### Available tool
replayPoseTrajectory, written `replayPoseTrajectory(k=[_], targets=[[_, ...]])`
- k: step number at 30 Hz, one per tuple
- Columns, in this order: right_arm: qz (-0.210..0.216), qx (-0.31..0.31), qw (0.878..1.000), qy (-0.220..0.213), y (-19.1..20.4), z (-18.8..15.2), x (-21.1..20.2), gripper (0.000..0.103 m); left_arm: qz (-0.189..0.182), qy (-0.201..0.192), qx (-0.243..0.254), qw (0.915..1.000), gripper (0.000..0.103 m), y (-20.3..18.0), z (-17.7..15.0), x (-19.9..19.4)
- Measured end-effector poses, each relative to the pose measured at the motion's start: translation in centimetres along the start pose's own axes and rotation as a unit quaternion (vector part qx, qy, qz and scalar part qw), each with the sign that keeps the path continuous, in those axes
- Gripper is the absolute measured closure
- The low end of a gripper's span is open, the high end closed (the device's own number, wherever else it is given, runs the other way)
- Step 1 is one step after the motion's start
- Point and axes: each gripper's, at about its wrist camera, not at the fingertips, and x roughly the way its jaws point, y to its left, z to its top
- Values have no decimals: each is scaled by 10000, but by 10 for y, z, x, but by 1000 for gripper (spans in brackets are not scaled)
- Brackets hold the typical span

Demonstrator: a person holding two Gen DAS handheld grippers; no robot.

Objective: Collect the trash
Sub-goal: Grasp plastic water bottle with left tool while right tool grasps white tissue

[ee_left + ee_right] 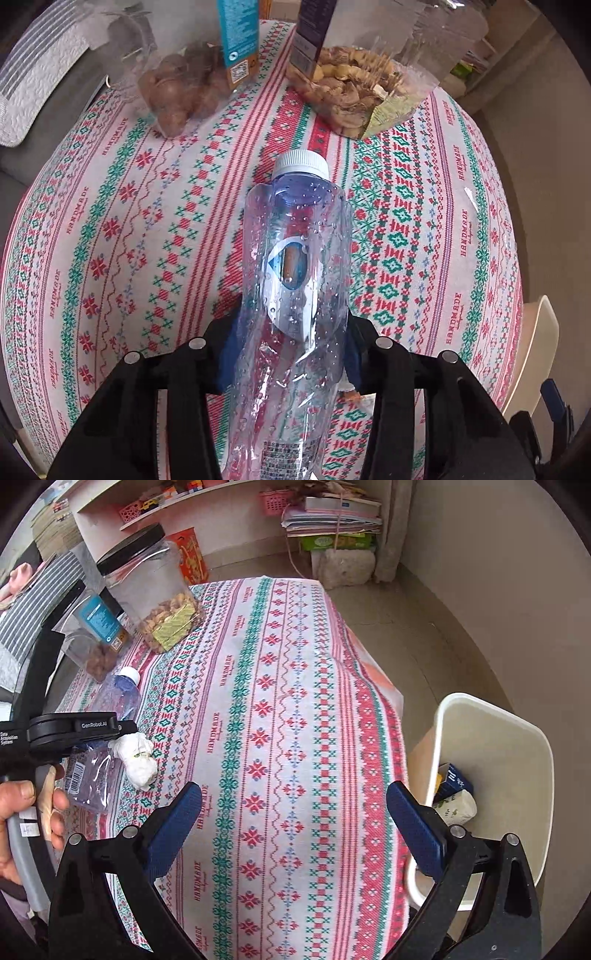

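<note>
A clear plastic bottle (295,277) with a white cap (303,162) lies lengthwise between my left gripper's (291,347) blue pads, which press its crumpled sides just over the patterned tablecloth (110,229). The right wrist view shows the same bottle (122,698) at the left, under a hand (22,812) on that gripper's handle. A crumpled white tissue (136,757) lies on the cloth beside it. My right gripper (293,788) is open and holds nothing, above the tablecloth (280,701). Right of the table stands a white bin (495,705) holding a blue carton (454,779) and a white wad (458,806).
At the table's far side stand a clear jar of nuts (351,92), a second jar of brown snacks (173,92), a teal carton (236,44) and a dark carton (310,37). A striped cushion (48,85) lies at the left. Shelves and stacked papers (332,513) line the back wall.
</note>
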Motion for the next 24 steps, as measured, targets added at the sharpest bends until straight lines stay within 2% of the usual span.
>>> replayPoseTrajectory(k=[6, 9, 14, 17, 21, 24], targets=[[276, -441, 9986, 95, 41, -3, 22, 7, -127, -86, -25, 9999, 58, 35, -34, -25], [530, -815, 9951, 149, 66, -5, 31, 7, -71, -132, 39, 9999, 58, 51, -54, -43], [680, -1457, 9870, 9, 108, -8, 37, 7, 67, -516, 76, 9986, 58, 76, -91, -81], [786, -1555, 9847, 57, 123, -5, 45, 7, 31, -691, -72, 9976, 58, 86, -108, -100], [811, -1646, 9830, 91, 132, -5, 61, 8, 276, -1062, -304, 9935, 58, 102, -125, -102], [891, -1636, 9825, 51, 136, -5, 69, 15, 386, -1049, -295, 9933, 58, 104, -127, -94]])
